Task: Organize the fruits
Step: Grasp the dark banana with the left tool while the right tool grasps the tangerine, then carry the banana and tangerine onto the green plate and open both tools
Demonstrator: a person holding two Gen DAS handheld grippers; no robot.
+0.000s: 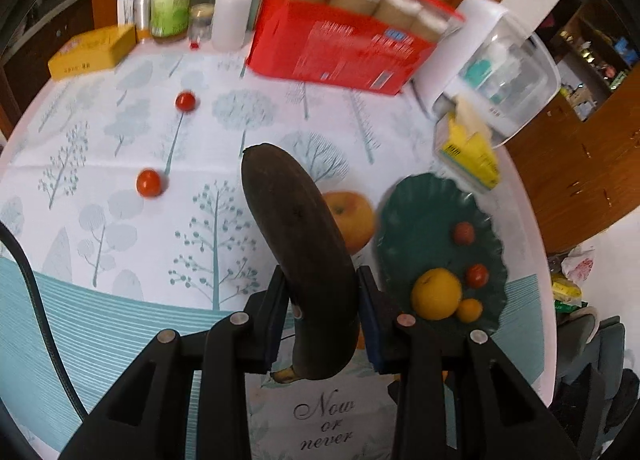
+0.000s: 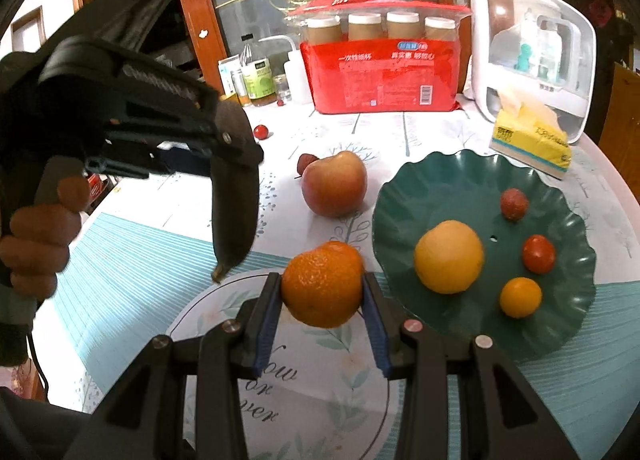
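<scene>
My left gripper [image 1: 322, 292] is shut on a blackened banana [image 1: 298, 244], held off the table; from the right wrist view the same banana [image 2: 234, 203] hangs from the left gripper [image 2: 224, 139] in a person's hand. My right gripper [image 2: 322, 292] is shut on an orange mandarin [image 2: 323, 284], lifted just left of the green scalloped plate [image 2: 460, 175]. That plate holds a yellow orange [image 2: 448, 262], a small yellow fruit [image 2: 520, 297], a cherry tomato [image 2: 539, 254] and a lychee [image 2: 514, 203]. An apple [image 2: 335, 184] sits on the cloth beside the plate.
Two cherry tomatoes [image 1: 148, 182] [image 1: 185, 101] lie loose on the tree-print cloth. A red box of cups [image 2: 384, 75], bottles [image 2: 260, 75], a white appliance [image 2: 528, 55] and a yellow tissue pack [image 2: 532, 143] line the back. The green plate [image 1: 420, 211] is near the table's right edge.
</scene>
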